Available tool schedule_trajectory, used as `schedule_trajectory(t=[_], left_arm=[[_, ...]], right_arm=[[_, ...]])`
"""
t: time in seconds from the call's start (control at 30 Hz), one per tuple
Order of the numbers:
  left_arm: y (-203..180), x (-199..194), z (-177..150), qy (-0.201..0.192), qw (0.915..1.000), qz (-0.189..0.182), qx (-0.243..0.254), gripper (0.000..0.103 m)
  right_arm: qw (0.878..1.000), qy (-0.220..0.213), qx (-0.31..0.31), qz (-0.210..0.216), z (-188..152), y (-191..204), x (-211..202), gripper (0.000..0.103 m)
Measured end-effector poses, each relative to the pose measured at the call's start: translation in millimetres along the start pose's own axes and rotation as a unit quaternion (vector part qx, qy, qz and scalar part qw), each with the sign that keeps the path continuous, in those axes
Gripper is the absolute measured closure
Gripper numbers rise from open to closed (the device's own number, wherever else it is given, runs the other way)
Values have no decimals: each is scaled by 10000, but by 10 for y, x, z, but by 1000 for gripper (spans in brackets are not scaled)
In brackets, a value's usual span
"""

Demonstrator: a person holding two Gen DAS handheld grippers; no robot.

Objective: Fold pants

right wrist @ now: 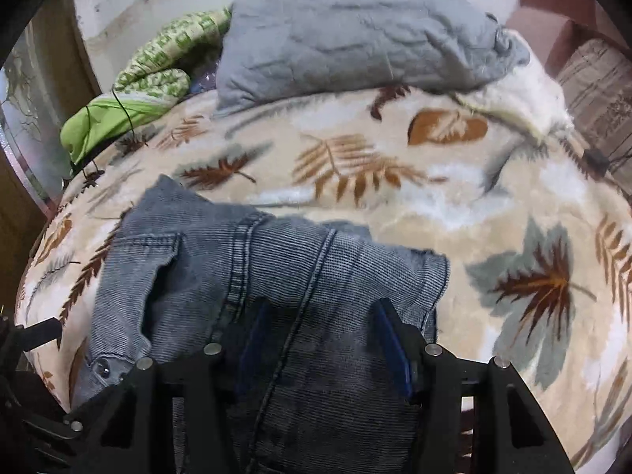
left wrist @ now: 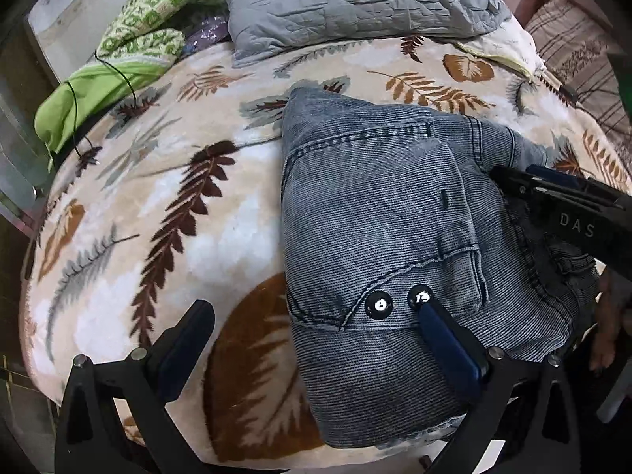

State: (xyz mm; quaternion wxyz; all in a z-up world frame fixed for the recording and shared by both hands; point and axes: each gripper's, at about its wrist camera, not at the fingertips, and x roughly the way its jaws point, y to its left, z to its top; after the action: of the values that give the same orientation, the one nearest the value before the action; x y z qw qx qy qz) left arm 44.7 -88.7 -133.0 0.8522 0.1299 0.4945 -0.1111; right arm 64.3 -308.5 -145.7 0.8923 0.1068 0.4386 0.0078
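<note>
The pants [left wrist: 395, 217], thick soft denim, lie folded on the bed [left wrist: 158, 217]; they look heavy and limp, best pinched at a seamed edge. The left gripper [left wrist: 316, 320] has its jaws spread, the right-hand one touching the snaps [left wrist: 379, 305]. Only the right wrist view shows the right gripper [right wrist: 320, 316] with jaws apart, denim between.

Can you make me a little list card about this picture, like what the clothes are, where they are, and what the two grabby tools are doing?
clothes: grey-blue jeans, folded into a bundle
where: on a leaf-print blanket on a bed
shiny bits: two metal buttons near the waist
left tool: open, one finger lying on the jeans, the other over the blanket
right tool: open, fingers over the jeans
behind: grey pillow, green cloth
</note>
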Motion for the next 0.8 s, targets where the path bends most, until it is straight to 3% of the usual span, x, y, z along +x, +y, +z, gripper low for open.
schedule_trajectory(t=[0.27,0.53,0.8], left_arm=[[141,82,-22,90,9982,-501,-311,0],[438,-294,31,-464,9955,-173,-807,0],[582,-812,48,-1093,9896,264,-901,0]], right_arm=[[9998,100,176,69,32,-82,108,36],[9996,-249,147,68,42,-63,-81,36],[9930,-1147,68,261,9,-7,-549,36]])
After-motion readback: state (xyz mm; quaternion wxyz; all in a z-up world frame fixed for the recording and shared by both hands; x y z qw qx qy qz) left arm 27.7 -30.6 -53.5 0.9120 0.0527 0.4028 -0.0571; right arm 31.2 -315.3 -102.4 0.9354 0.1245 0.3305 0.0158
